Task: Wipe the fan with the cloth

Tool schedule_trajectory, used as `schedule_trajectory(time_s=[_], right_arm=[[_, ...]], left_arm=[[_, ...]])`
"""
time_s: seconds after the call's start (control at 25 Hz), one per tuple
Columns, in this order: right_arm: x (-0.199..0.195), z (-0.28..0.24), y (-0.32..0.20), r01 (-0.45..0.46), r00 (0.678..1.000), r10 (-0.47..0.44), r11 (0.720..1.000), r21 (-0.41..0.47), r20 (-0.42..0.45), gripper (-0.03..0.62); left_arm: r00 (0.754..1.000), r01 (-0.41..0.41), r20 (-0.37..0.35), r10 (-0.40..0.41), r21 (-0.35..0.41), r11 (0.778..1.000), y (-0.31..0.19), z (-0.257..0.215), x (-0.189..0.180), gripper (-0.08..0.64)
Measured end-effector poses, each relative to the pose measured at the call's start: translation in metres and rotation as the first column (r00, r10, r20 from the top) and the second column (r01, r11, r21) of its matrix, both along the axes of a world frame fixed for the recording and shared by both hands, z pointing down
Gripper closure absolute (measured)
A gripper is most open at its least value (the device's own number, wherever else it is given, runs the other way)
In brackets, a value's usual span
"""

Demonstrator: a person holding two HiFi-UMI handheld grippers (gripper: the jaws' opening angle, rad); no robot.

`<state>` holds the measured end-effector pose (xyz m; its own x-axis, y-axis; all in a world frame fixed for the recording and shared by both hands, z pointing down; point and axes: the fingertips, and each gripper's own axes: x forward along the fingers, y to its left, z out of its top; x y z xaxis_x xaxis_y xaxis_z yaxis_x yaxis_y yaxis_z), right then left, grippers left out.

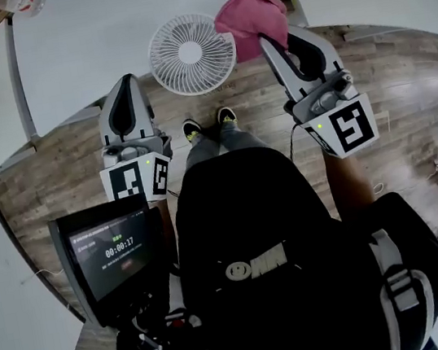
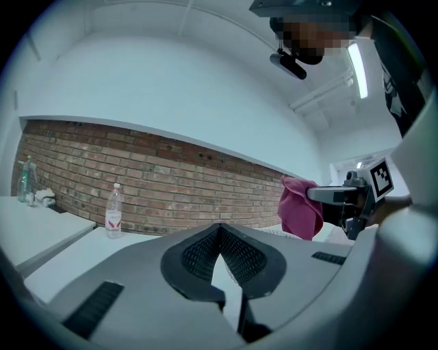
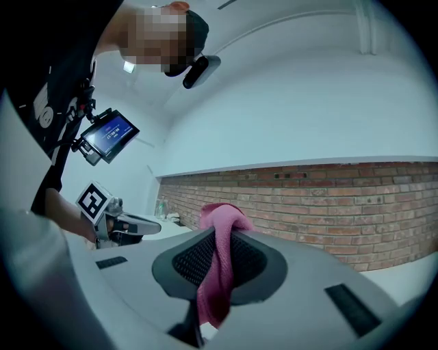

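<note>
Now, right gripper (image 1: 270, 38): I have it raised at the right of the fan, its marker cube turned up to the head camera.
Right fingers (image 3: 183, 258): clamped on the cloth, which fills the narrow slot between the pads.
Cloth (image 3: 217, 273): pink; it bunches above the fingertips and hangs down between the pads. From the head view its bundle overlaps the fan's upper right rim, and I cannot tell whether the two touch.
Fan (image 1: 192, 54): white and round, grille facing up to me, sitting at the near edge of the white surface (image 1: 99, 41), between my two grippers.
Left gripper (image 1: 126, 82): I hold it at the left of the fan, near it but apart, over the edge of the surface.
Left fingers (image 2: 198, 254): pressed together at the tips, nothing held between them.
Across from the left gripper view: the right gripper pokes in from the right with the cloth draped at its tip, a strip of white grille just below.
Bottle (image 2: 113, 210): clear with a red label, upright on the surface in front of the brick wall (image 2: 150, 181).
Screen (image 1: 116, 256): mounted at my chest on the left side, showing a timer.
Floor (image 1: 402, 83): wooden boards, my shoes (image 1: 209, 124) just below the fan.
</note>
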<state>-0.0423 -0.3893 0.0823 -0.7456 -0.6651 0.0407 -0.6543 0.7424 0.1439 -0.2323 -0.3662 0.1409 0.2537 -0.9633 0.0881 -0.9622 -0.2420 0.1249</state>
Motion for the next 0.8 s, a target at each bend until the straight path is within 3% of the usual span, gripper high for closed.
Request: schedule_trajectory(time_s=[0.4,0.6,0.68,0.8], right_arm=[[-0.005,-0.040,0.011,0.037,0.997,-0.039,0.999,0.033,0.064,0.538],[-0.003,-0.056,0.005,0.075,0.985,-0.077,0.997,0.014,0.155,0.538],[-0.006,-0.045,0.000,0.078,0.989,-0.077,0.997,0.002,0.128,0.538],[-0.008,-0.012,-0.006,0.062,0.998,-0.062,0.998,-0.031,0.007,0.538]], left_arm=[[0.999,-0.033,-0.018,0.033,0.028,0.999,0.000,-0.001,0.012,0.557],[0.999,-0.024,-0.025,0.025,0.032,0.999,-0.001,-0.001,0.014,0.557],[0.999,-0.019,-0.025,0.020,0.036,0.999,-0.001,-0.001,0.014,0.557],[1.000,-0.016,-0.026,0.017,0.040,0.999,-0.001,-0.001,0.014,0.557]])
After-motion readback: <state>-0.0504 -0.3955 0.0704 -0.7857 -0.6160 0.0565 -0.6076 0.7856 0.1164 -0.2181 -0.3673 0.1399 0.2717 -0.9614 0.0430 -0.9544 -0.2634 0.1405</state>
